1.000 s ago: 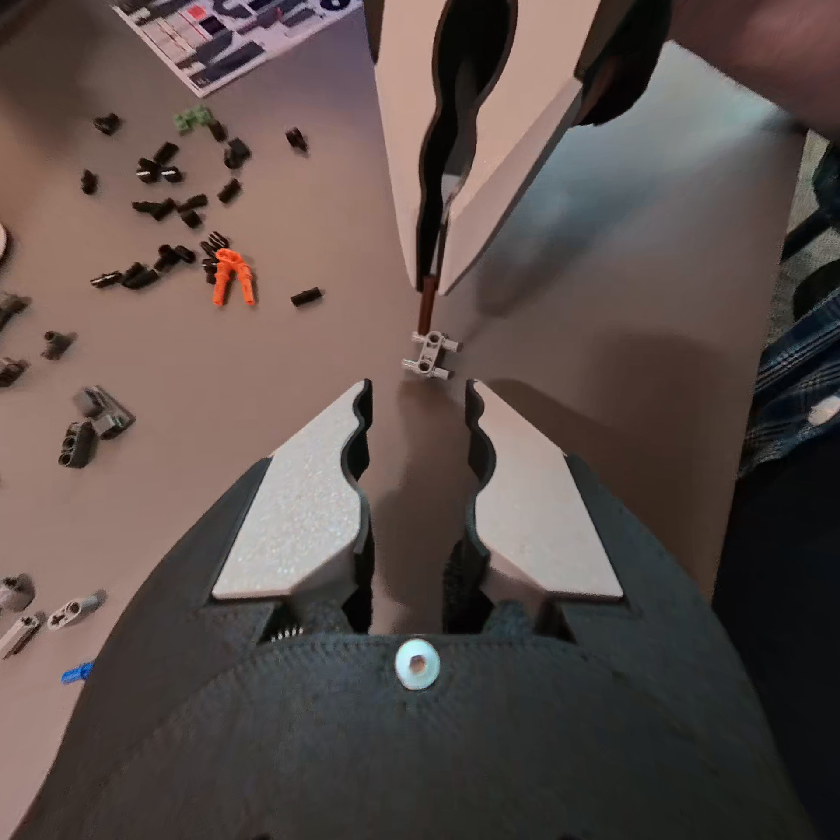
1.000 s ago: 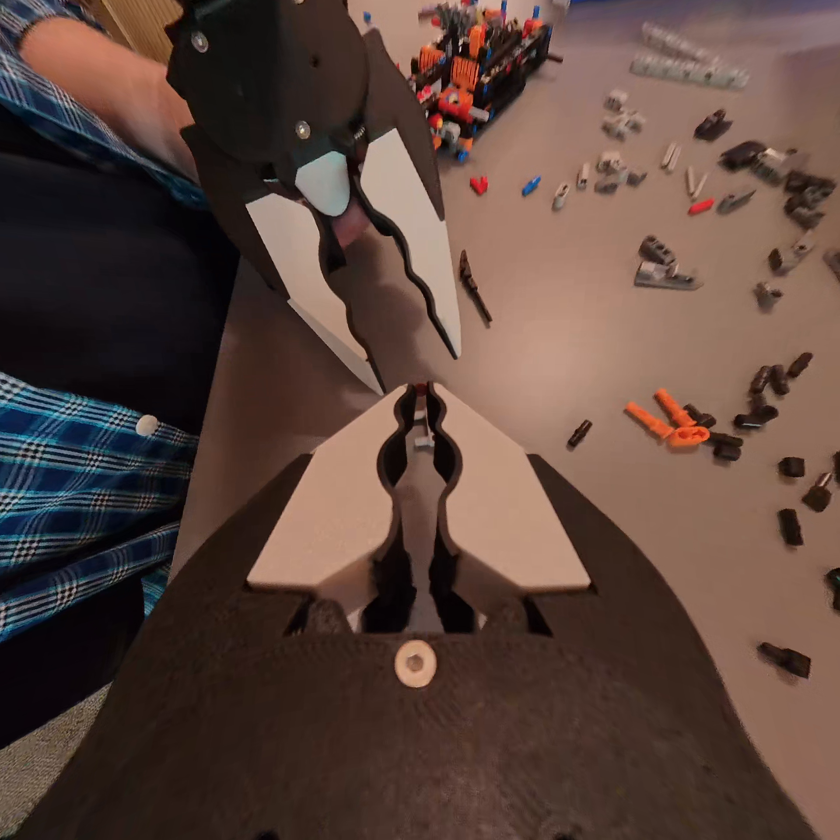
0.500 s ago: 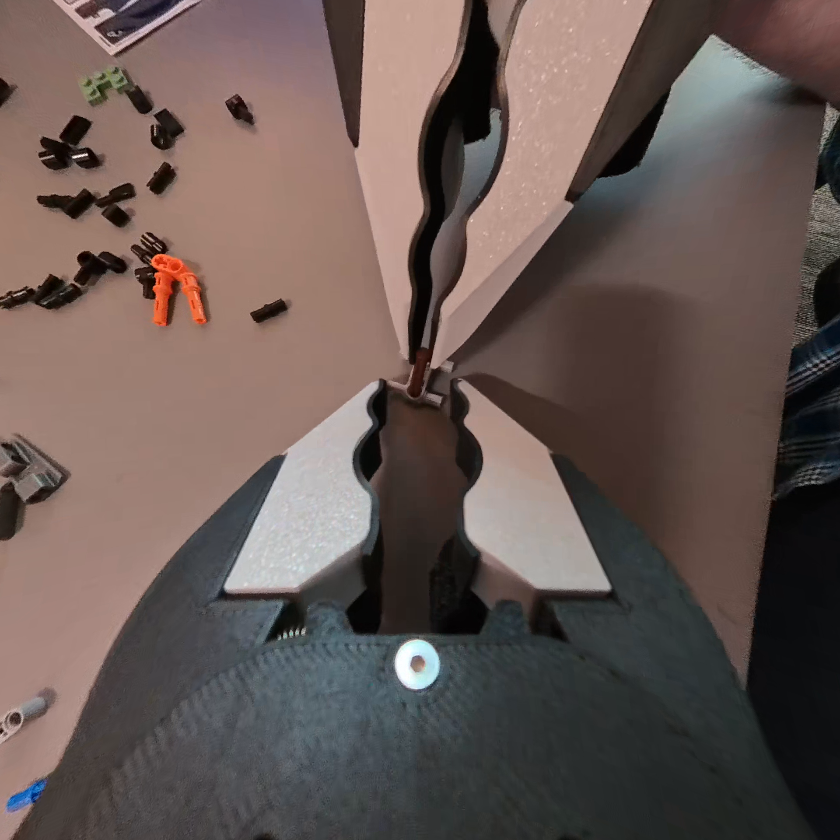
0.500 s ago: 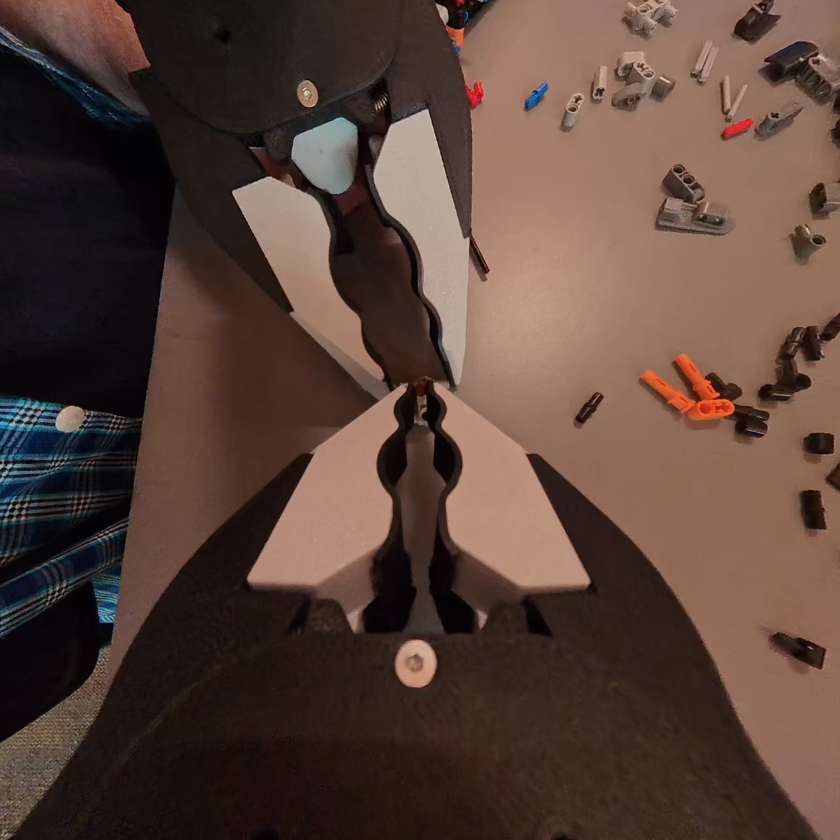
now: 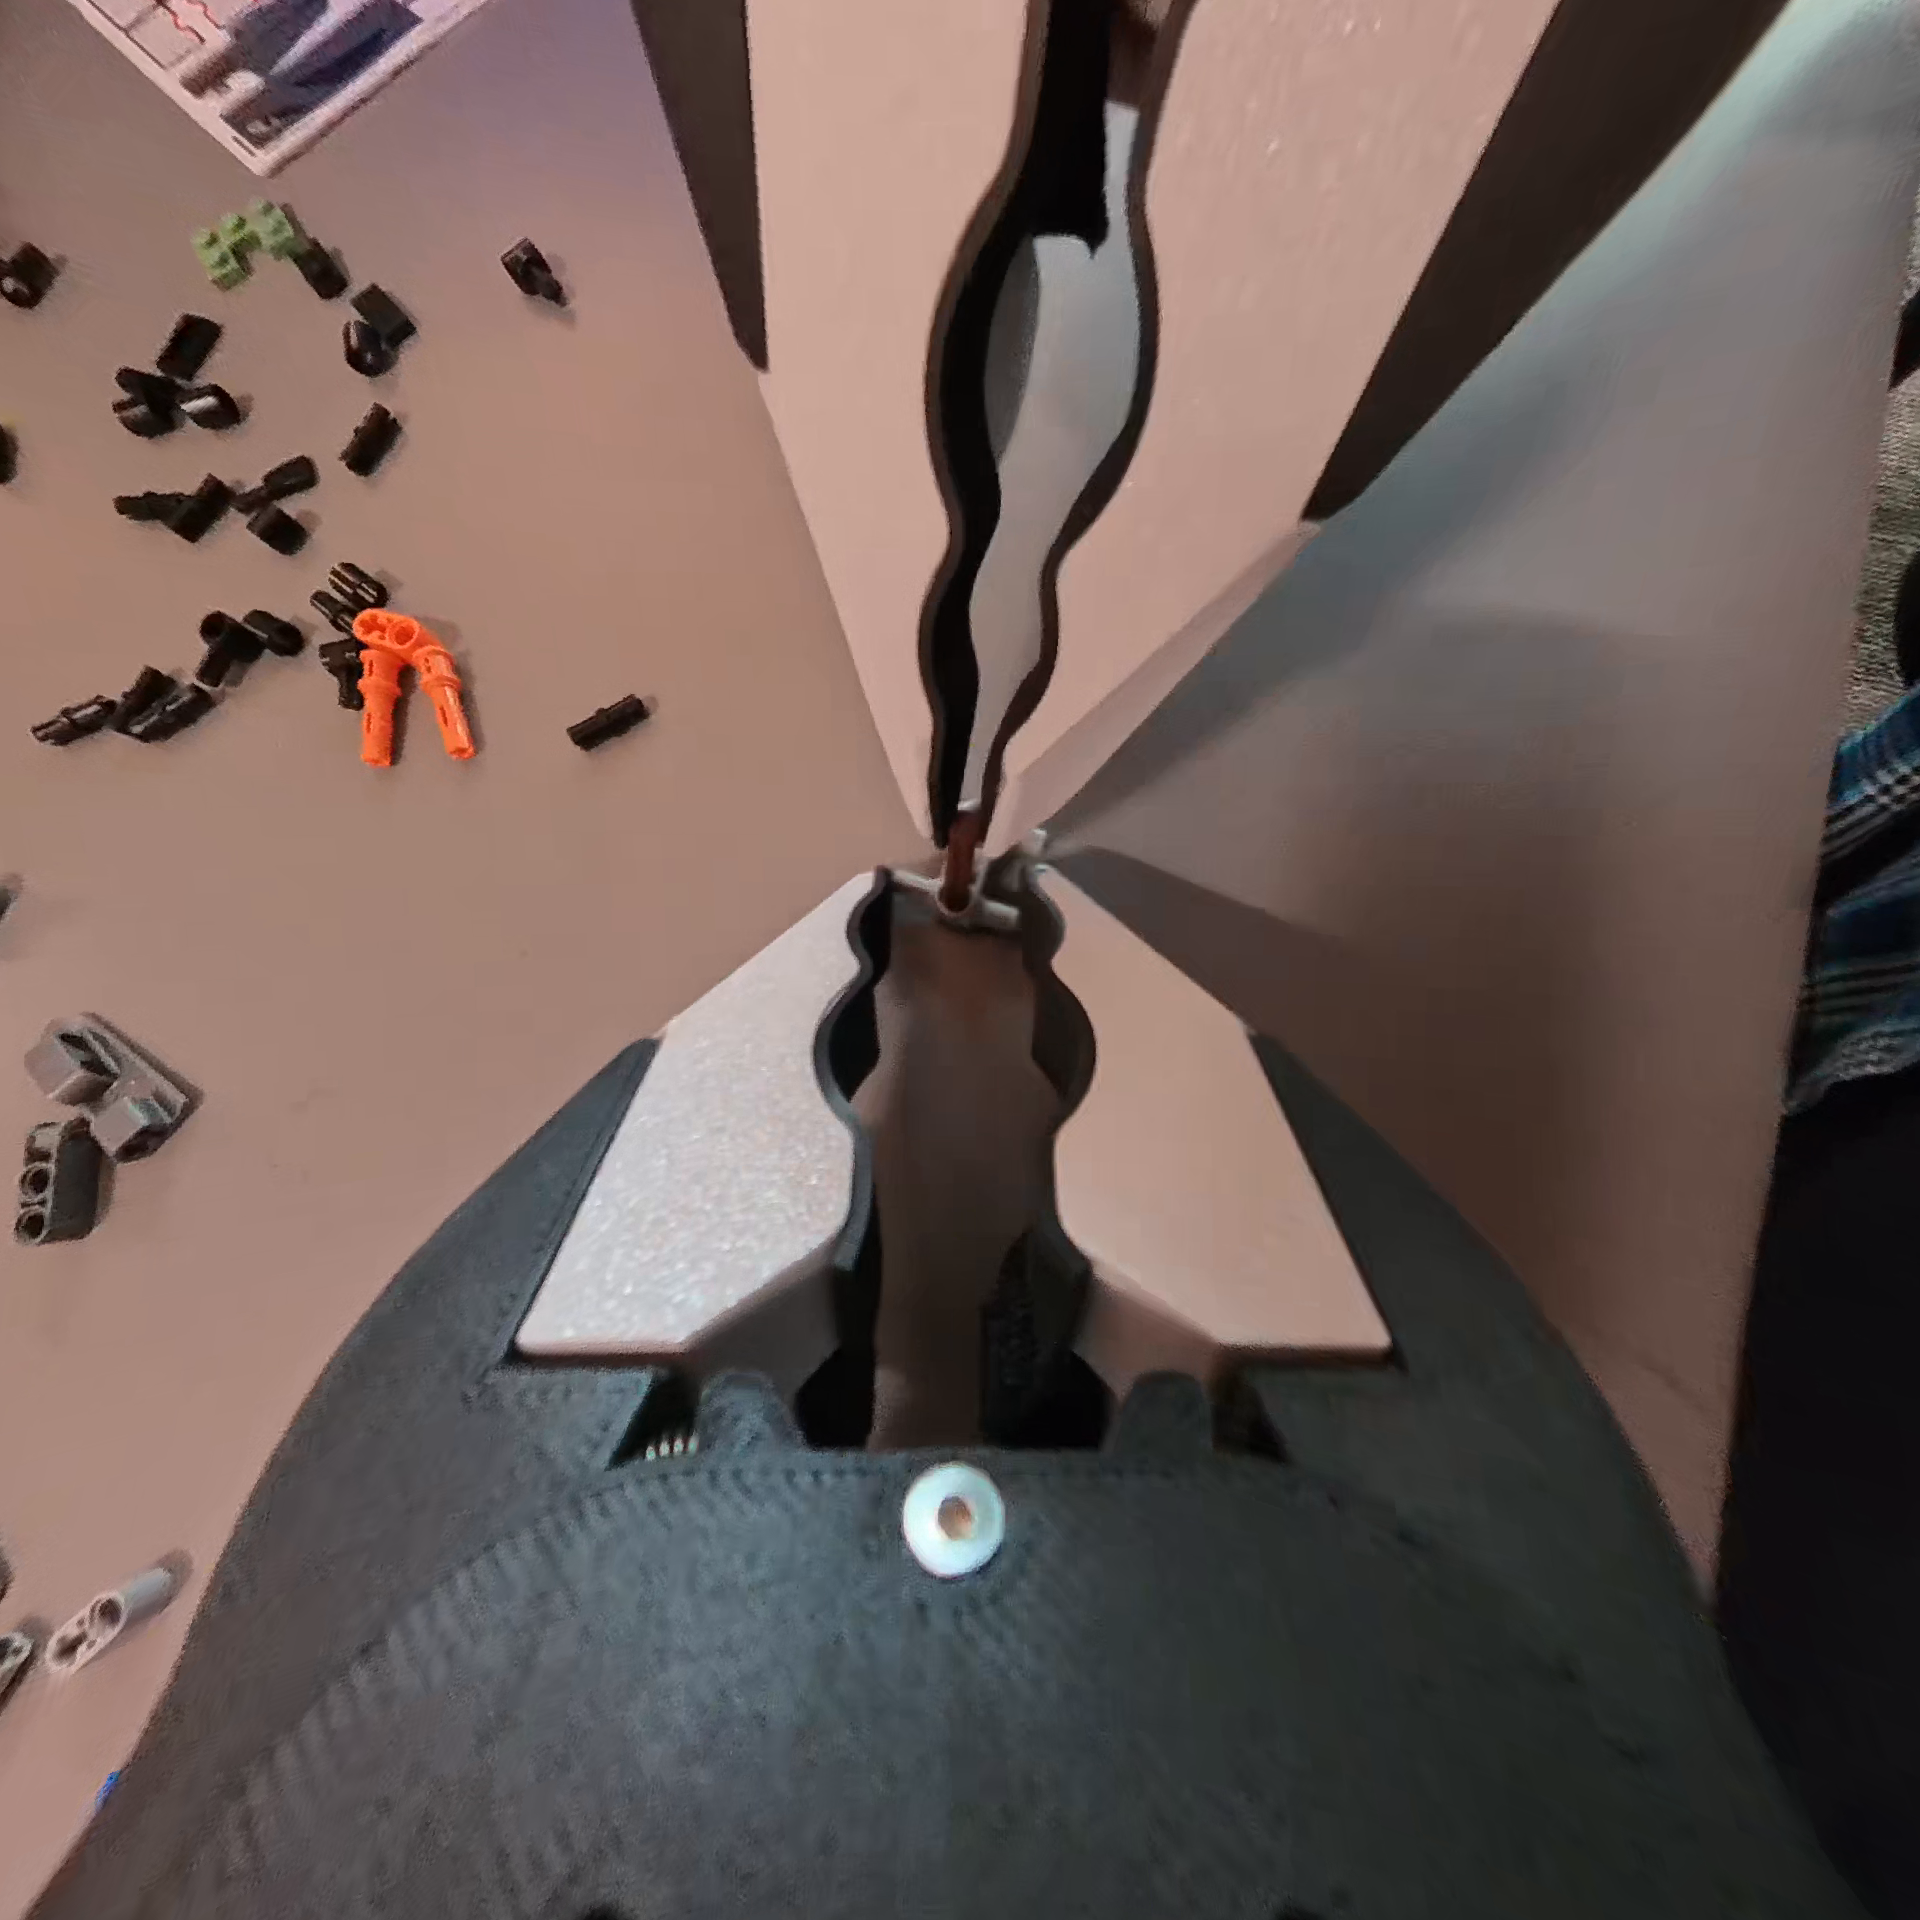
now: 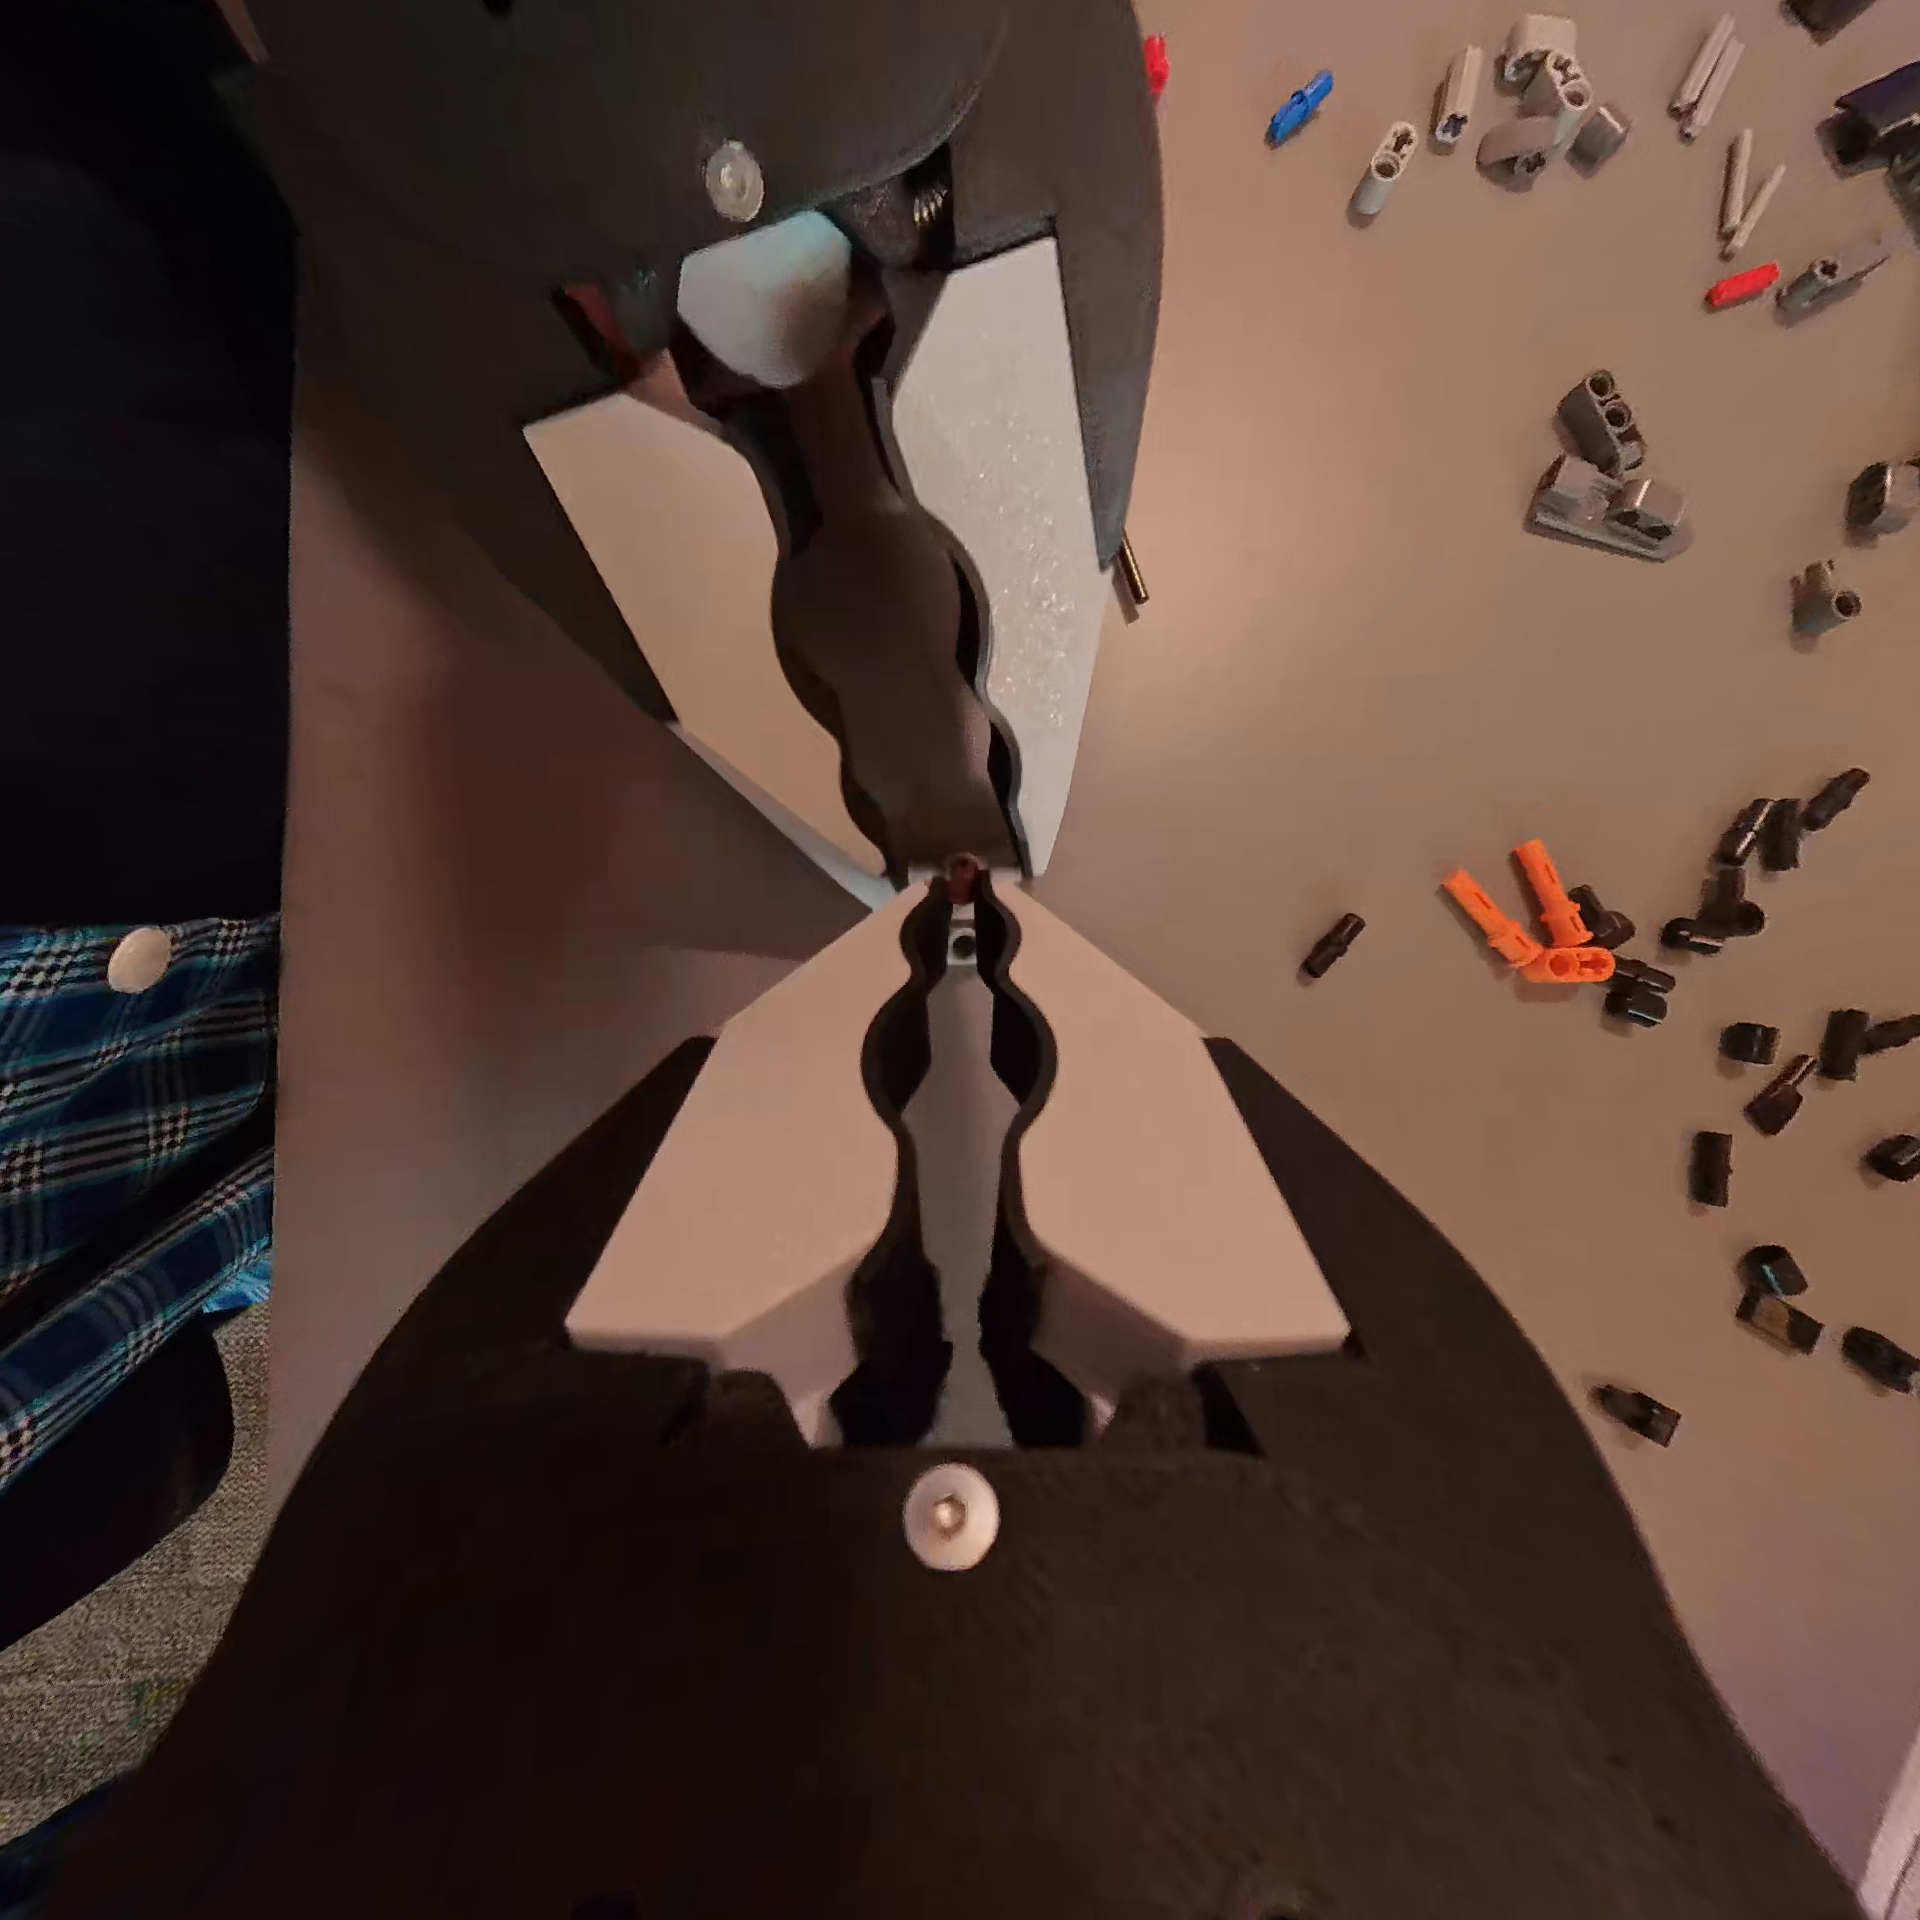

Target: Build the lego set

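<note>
My left hand-held gripper (image 5: 961,899): jaws narrowed on a small grey connector piece (image 5: 977,910), pinched at the tips just above the surface (image 5: 623,935).

My right hand-held gripper (image 6: 961,894): jaws nearly together, clamping a dark reddish-brown axle (image 6: 963,871); in the left wrist view the axle's end sits at a hole of the connector, tip to tip with my left.

Loose parts, farther out on the surface: orange bent piece with two orange pins (image 5: 410,681); scattered black pins (image 5: 197,499); green piece (image 5: 241,241); grey connectors (image 6: 1605,488); blue pin (image 6: 1299,104); red pin (image 6: 1742,288).

Printed sheet (image 5: 270,73), far corner; its print is too small to read.

Plaid sleeve (image 6: 125,1122) at the edge.
</note>
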The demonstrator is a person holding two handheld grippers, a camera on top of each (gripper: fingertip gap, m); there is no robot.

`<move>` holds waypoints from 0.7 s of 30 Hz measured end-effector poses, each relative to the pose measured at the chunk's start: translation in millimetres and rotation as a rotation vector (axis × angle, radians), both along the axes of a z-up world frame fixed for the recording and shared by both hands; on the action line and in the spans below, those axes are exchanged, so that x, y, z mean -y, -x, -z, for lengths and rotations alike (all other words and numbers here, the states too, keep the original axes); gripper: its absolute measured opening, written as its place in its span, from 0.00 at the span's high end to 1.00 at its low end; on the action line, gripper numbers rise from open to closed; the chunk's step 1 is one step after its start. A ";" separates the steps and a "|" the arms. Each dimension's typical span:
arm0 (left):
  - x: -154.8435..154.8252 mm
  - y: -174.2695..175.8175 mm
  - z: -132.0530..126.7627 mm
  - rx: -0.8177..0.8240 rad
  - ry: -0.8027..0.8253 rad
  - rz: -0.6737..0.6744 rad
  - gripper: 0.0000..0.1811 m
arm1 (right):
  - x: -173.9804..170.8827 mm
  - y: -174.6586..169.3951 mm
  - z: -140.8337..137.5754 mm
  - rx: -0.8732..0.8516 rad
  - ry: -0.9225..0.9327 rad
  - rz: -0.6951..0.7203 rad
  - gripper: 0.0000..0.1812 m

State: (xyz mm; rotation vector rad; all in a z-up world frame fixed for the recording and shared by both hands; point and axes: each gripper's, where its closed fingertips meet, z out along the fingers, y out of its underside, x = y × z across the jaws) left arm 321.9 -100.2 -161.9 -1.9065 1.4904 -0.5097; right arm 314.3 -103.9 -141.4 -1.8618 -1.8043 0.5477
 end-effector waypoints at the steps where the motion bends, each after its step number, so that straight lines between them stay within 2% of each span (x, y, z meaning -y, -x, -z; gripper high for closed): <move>1: 2.1 1.7 0.1 -0.009 0.024 0.011 0.84 | -0.4 -0.2 0.6 0.007 -0.001 -0.003 0.99; 3: 3.0 4.5 0.6 -0.022 0.054 0.032 0.79 | -1.0 -0.7 1.0 0.007 0.014 -0.005 0.99; 6: 5.0 6.9 1.1 -0.035 0.083 0.086 0.79 | -2.1 -2.0 1.4 0.007 0.026 -0.007 0.99; 16: -1.0 2.8 0.8 -0.003 0.085 0.110 0.86 | -1.8 -1.3 1.0 -0.008 0.059 -0.018 0.99; 21: 0.6 1.4 0.5 0.018 0.081 0.117 0.87 | -0.8 1.1 -0.3 -0.008 0.061 -0.030 0.99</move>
